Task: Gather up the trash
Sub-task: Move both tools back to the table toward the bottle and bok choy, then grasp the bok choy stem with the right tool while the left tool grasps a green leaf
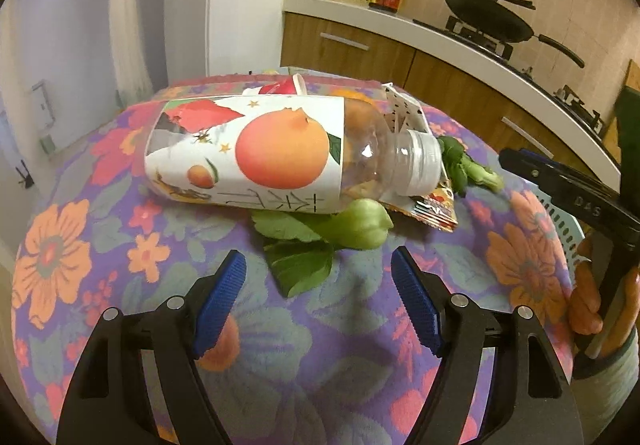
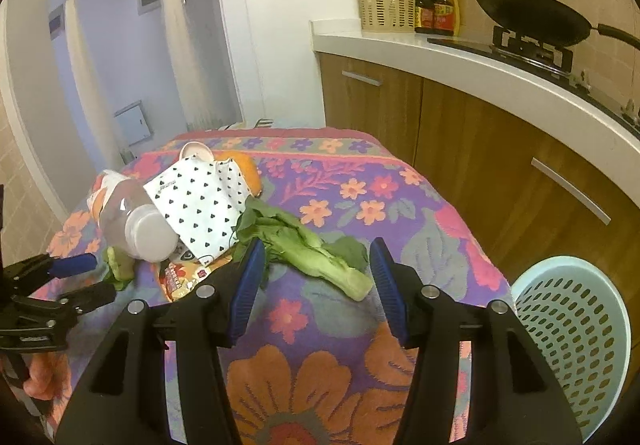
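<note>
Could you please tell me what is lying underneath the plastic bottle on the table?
Under the plastic bottle a piece of bok choy pokes out with its leaves, and a snack wrapper sits beneath the cap end. How far either reaches under the bottle is hidden.

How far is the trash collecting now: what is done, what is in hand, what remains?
Done: nothing visible; what shows of the basket looks empty. In hand: nothing; left gripper and right gripper are open, near the greens. Left: bottle, dotted wrapper, snack packet still lie on the table.
</note>
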`<state>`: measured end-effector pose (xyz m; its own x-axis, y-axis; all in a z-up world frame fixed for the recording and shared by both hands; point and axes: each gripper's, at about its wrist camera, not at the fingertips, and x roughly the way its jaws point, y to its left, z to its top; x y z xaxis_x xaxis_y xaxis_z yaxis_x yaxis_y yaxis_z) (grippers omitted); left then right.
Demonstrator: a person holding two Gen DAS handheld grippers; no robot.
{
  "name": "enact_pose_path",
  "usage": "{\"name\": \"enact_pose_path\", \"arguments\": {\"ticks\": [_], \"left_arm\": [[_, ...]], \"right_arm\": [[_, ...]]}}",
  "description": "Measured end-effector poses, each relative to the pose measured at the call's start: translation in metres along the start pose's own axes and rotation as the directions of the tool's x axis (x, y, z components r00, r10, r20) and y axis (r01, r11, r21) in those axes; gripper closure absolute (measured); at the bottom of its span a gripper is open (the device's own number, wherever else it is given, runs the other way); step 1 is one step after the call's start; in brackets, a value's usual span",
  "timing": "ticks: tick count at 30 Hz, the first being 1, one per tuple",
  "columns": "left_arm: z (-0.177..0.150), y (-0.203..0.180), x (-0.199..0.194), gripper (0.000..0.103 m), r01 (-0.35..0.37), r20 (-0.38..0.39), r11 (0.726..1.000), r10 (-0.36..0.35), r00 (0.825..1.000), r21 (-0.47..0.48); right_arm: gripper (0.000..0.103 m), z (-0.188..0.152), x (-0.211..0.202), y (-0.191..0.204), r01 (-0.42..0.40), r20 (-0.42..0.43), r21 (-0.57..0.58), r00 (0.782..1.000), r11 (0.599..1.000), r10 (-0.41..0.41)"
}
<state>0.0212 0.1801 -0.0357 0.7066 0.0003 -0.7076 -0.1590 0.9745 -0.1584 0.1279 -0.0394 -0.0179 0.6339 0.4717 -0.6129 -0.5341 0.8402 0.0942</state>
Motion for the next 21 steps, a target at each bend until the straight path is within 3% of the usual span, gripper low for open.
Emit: {"name": "enact_pose_path", "arguments": {"ticks": [6, 10, 14, 16, 17, 21], "left_arm": [[0.004, -0.010, 0.022, 0.046, -0.047, -0.062, 0.998, 0.049, 0.997, 0.029], [0.002, -0.012, 0.023, 0.056, -0.089, -0.056, 0.995, 0.091, 0.994, 0.045], [0.000, -0.009, 0.020, 0.067, -0.078, -0.046, 0.996, 0.079, 0.996, 0.031], [-0.001, -0.009, 0.018, 0.076, -0.092, -0.043, 0.995, 0.093, 0.995, 0.034], [-0.002, -0.008, 0.018, 0.084, -0.111, -0.043, 0.993, 0.112, 0.993, 0.035], [-0.004, 0.000, 0.012, 0.090, -0.086, -0.037, 0.996, 0.086, 0.996, 0.005]], "right_arm": [[0.049, 0.002, 0.006, -0.002, 0.010, -0.020, 0.009, 1.000, 1.000, -0.010], [0.049, 0.004, 0.009, -0.002, -0.006, -0.029, 0.001, 1.000, 1.000, 0.006], [0.048, 0.007, 0.007, -0.001, -0.018, 0.001, -0.035, 1.000, 0.999, 0.018], [0.043, 0.009, 0.009, 0.001, -0.021, 0.005, -0.071, 1.000, 0.997, 0.021], [0.041, 0.010, 0.011, 0.002, -0.014, 0.000, -0.089, 1.000, 0.996, 0.015], [0.040, 0.013, 0.029, 0.002, -0.038, -0.074, -0.149, 0.997, 0.988, 0.027]]}}
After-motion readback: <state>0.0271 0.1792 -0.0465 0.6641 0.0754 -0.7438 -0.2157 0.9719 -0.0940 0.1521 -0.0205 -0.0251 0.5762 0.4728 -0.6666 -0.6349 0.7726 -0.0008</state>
